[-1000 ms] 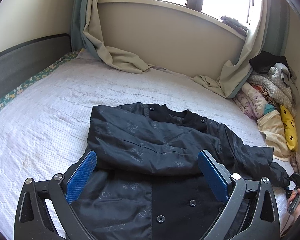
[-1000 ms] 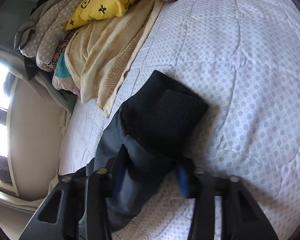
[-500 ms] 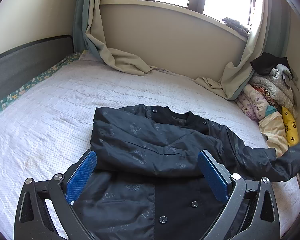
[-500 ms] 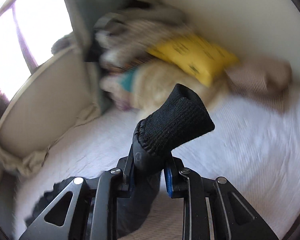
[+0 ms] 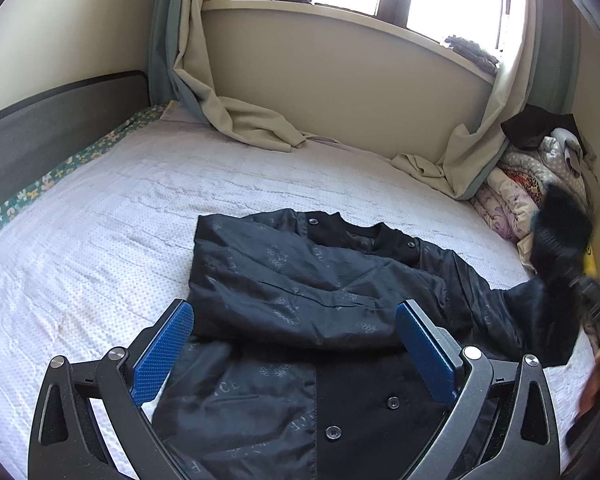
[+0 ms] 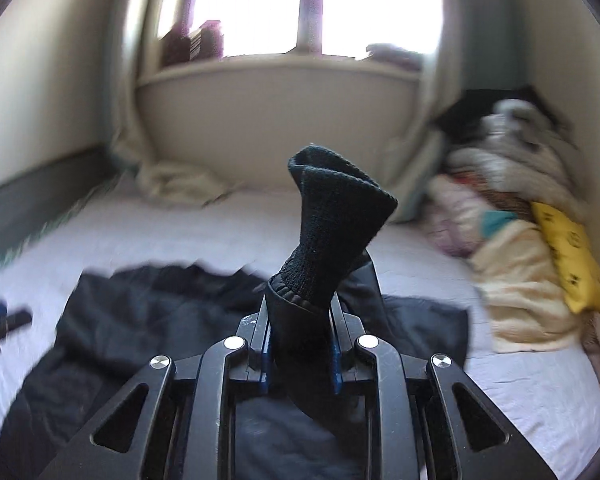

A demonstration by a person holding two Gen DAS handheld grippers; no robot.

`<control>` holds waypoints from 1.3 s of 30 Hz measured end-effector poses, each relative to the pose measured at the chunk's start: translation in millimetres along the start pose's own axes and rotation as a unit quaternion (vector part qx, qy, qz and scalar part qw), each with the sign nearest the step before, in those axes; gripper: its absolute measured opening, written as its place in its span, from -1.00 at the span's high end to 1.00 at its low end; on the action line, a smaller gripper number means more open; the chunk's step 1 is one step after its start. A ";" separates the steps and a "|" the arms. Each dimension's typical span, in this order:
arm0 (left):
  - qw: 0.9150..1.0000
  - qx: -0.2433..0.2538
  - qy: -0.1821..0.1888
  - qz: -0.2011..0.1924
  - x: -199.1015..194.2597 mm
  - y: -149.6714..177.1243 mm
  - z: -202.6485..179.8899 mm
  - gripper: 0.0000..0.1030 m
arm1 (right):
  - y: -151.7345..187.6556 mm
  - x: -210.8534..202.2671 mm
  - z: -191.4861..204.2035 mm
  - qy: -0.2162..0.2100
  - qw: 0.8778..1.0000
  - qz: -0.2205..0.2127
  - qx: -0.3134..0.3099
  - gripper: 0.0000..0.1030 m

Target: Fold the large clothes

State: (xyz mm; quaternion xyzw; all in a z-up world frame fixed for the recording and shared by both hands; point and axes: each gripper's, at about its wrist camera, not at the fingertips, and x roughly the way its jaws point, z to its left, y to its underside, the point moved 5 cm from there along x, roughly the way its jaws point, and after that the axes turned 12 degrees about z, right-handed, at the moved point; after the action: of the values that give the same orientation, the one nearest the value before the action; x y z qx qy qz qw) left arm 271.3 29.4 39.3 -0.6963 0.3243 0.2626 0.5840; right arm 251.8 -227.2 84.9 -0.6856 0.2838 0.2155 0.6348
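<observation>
Blue rubber pads line the right gripper (image 6: 300,344), whose jaws are closing and pinch the end of the jacket's sleeve (image 6: 300,320) between them. The black ribbed cuff (image 6: 336,216) sticks up past the fingertips, flared open at its top, and the sleeve trails down and back toward the camera. Below and to the left of this gripper the rest of the black jacket (image 6: 148,304) lies spread on the bed, blurred in the right wrist view.

The left gripper (image 5: 296,344) hangs over the jacket (image 5: 300,304) with its jaws wide apart and nothing between them; its blue pads (image 5: 164,352) frame the jacket's folded upper part, and the buttoned front (image 5: 332,432) runs down toward the camera. In the left wrist view the lifted sleeve (image 5: 540,308) rises off the mattress at the right edge, toward the blurred right gripper there.

The jacket rests on a white quilted bedspread (image 5: 100,240). Beyond it, cream curtains (image 5: 252,120) pool at the wall under the window. A heap of folded bedding (image 6: 512,248) with a yellow cushion (image 6: 568,256) sits in the far right corner, well apart from the jacket.
</observation>
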 end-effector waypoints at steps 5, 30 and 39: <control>1.000 -0.016 -0.003 0.010 -0.5 -2.6 13.9 -0.99 | 30.4 48.7 74.3 -0.020 0.994 0.080 -0.076 0.66; 0.995 0.043 -0.061 0.067 36.8 14.5 -7.9 -0.98 | 22.7 16.8 16.5 -0.109 0.986 0.074 0.106 -0.77; 0.989 0.086 -0.091 0.083 53.1 36.8 -25.1 -0.99 | 28.3 44.3 -22.4 -0.079 0.980 0.119 0.137 -0.77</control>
State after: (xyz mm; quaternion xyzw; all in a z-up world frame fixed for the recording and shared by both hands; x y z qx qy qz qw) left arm 277.7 -6.9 -19.4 -0.5874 0.3476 0.3435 0.6451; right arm 264.6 -255.5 37.0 -0.5345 0.3392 0.3018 0.7129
